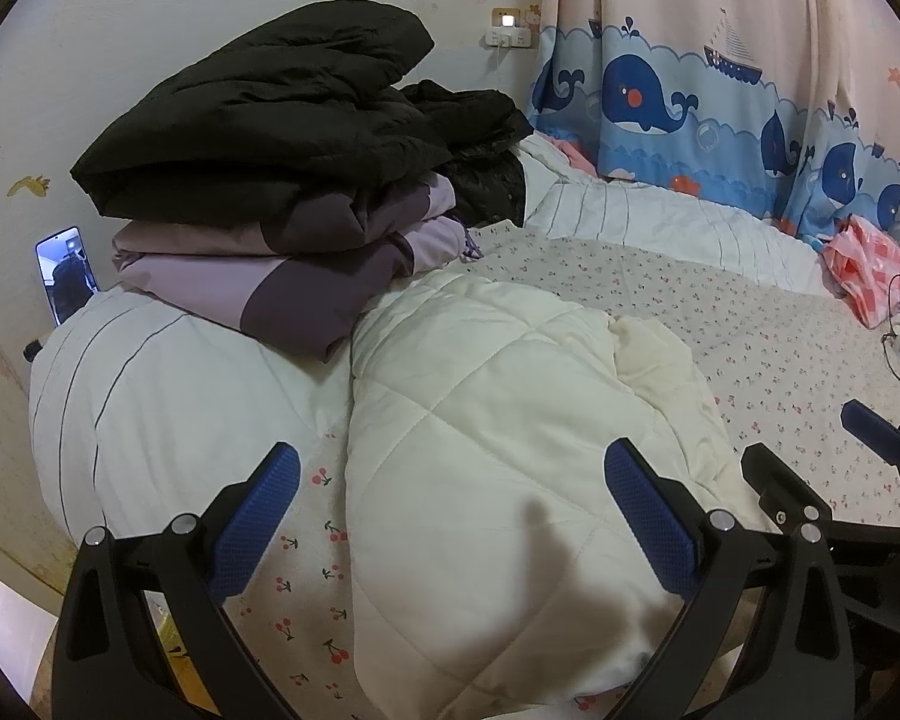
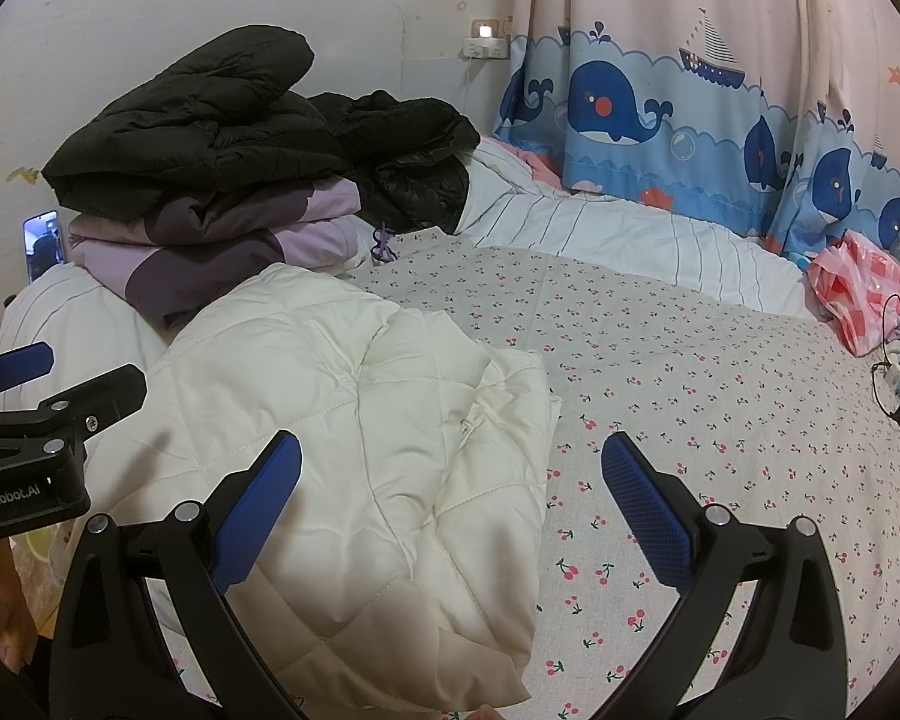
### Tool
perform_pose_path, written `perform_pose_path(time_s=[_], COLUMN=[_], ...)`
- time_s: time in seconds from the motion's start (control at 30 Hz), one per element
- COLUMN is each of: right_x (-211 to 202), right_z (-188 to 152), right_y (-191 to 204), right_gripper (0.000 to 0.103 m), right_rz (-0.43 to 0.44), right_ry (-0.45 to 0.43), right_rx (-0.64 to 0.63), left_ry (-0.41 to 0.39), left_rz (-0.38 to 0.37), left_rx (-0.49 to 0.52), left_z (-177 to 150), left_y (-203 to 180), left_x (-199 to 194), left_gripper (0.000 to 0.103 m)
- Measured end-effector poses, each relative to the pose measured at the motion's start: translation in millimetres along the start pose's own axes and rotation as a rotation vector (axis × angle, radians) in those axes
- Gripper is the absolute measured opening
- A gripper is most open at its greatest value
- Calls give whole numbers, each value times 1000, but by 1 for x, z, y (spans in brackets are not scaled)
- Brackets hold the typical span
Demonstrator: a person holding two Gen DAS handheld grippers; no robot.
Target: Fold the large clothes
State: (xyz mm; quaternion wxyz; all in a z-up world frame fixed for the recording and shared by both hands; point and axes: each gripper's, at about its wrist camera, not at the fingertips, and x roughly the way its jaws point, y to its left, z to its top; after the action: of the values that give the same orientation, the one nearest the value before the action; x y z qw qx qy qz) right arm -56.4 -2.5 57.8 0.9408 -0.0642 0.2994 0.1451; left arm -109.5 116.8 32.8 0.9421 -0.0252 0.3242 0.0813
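Cream-white quilted padded coat (image 1: pixel 498 450), bundled roughly, lying on the bed straight ahead of and under the left tongs (image 1: pixel 450 516), between their two blue pads; long axis running away from the tongs toward the pile beyond; from the right tongs (image 2: pixel 450 510) lying ahead and to their left, only its near right edge between the pads; left tongs judged nearer, right close beside. Both tongs spread wide, holding nothing. Cherry-print bed sheet (image 2: pixel 690 396) bare to the right of the coat, flat room for spreading. Beyond the coat, stack of folded black and purple jackets (image 1: pixel 270 180) on a striped white duvet (image 1: pixel 150 396); whale-print curtain (image 1: pixel 720 90) far right; propped phone (image 1: pixel 66 276) far left.
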Motion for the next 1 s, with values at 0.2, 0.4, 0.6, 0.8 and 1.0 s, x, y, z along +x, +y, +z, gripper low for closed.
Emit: perform_pose_path(time_s=[0.2,0.4,0.6,0.8,1.0], right_x=[0,1,1,-3,-9], right_z=[0,0,0,0,2], right_y=[-1,-2,-4,-9,-11], right_gripper=[97,97,97,97,97], right_rz=[-4,-4,-6,-16,-21], right_ry=[-1,1,-5,-19,-34], right_rx=[1,2,4,8,1], left_ry=[25,153,109,72,83], left_rz=[-35,-129,-131,-31,-3], left_rx=[-15,-98,-137,-100,-101], left_z=[-1,-5,-5,-1,0], left_y=[0,13,23,22,24], left_x=[3,22,14,10,13], left_gripper=[97,97,96,96,96])
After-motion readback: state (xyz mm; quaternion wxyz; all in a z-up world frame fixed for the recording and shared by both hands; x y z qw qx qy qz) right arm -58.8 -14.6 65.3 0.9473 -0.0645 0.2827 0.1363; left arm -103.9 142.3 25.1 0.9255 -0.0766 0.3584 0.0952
